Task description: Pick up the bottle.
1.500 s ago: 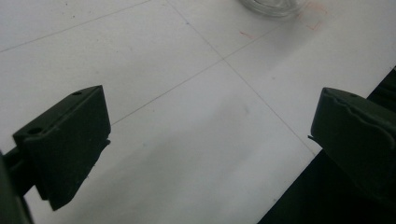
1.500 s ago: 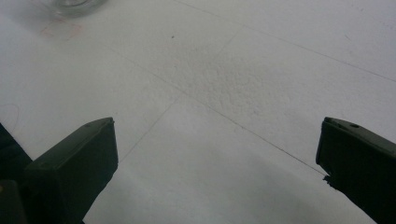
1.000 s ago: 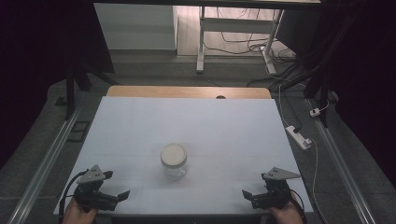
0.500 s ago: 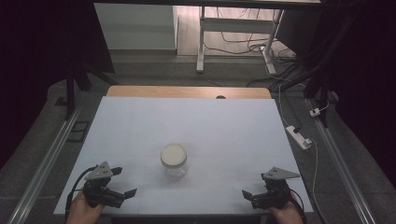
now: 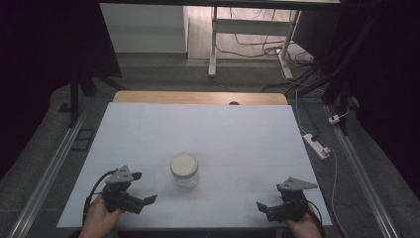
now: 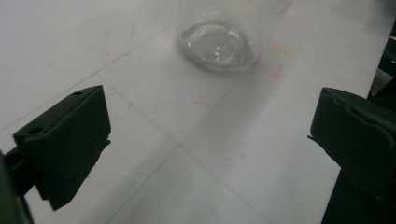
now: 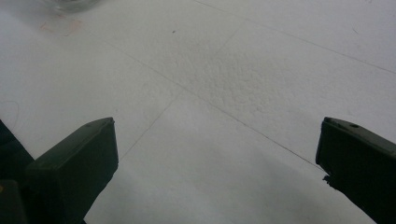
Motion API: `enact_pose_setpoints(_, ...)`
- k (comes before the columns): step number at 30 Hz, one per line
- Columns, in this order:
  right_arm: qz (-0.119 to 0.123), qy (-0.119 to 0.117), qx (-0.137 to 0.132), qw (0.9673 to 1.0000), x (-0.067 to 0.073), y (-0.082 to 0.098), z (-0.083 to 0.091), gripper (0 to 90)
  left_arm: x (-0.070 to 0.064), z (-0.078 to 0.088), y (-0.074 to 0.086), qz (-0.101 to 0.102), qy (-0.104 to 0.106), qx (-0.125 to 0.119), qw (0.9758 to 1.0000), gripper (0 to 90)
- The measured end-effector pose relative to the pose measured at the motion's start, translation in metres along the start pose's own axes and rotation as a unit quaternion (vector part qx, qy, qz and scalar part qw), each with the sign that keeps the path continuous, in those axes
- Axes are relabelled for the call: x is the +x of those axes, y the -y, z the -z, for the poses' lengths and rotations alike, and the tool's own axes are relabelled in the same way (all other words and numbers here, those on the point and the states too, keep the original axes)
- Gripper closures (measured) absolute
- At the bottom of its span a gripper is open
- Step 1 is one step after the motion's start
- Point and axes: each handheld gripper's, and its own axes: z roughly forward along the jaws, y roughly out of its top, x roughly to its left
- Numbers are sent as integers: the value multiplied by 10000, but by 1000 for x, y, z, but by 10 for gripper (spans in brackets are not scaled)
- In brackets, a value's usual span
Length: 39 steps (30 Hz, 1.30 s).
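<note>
Left gripper near-left, jaws spread, angled right toward the lidded glass jar. Right gripper near-right, jaws spread, pointing left

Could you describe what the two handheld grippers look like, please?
Both the left gripper and the right gripper are black, each with two blocky jaws and a grey three-cornered plate on top. A black cable trails from each.

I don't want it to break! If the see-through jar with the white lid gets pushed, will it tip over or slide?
The jar looks like clear glass, so probably fragile and slippery to grip. It stands upright on a wide round base, squat rather than tall, so a low push would likely slide it. It appears empty, so probably fairly light.
</note>
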Motion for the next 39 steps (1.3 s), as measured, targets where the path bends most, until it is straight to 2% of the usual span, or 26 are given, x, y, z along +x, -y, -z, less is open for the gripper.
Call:
enact_pose_setpoints(8, 10, -6, 15, 10000, 0, 0, 0, 0, -3, -14, -17, -127, 25, -39, 9999, 0)
enact_pose_setpoints(15, 14, -5, 16, 10000, 0, 0, 0, 0, -2, -27, -28, -250, 80, 133, 9996, 0)
enact_pose_setpoints(20, 11, 4, 10, 10000, 0, 0, 0, 0, -3, -37, -36, -266, 108, 216, 9994, 0)
enact_pose_setpoints(21, 11, 3, 10, 10000, 0, 0, 0, 0, -3, -41, -39, -352, 102, 242, 9990, 0)
enact_pose_setpoints(24, 15, 2, 14, 10000, 0, 0, 0, 0, -4, -45, -43, -433, 105, 254, 9987, 0)
enact_pose_setpoints(25, 18, 2, 12, 10000, 0, 0, 0, 0, -3, -49, -45, -414, 236, 254, 9985, 0)
enact_pose_setpoints(27, 17, 1, 12, 10000, 0, 0, 0, 0, -3, -53, -48, -443, 322, 262, 9982, 0)
enact_pose_setpoints(31, 19, -6, 18, 10000, 0, 0, 0, 0, -4, -58, -51, -579, 374, 292, 9972, 0)
enact_pose_setpoints(32, 21, -5, 17, 10000, 0, 0, 0, 0, -4, -61, -53, -679, 378, 308, 9965, 0)
enact_pose_setpoints(39, 35, -11, 34, 10000, 0, 0, -1, 0, -2, -75, -61, -760, 486, 258, 9956, 0)
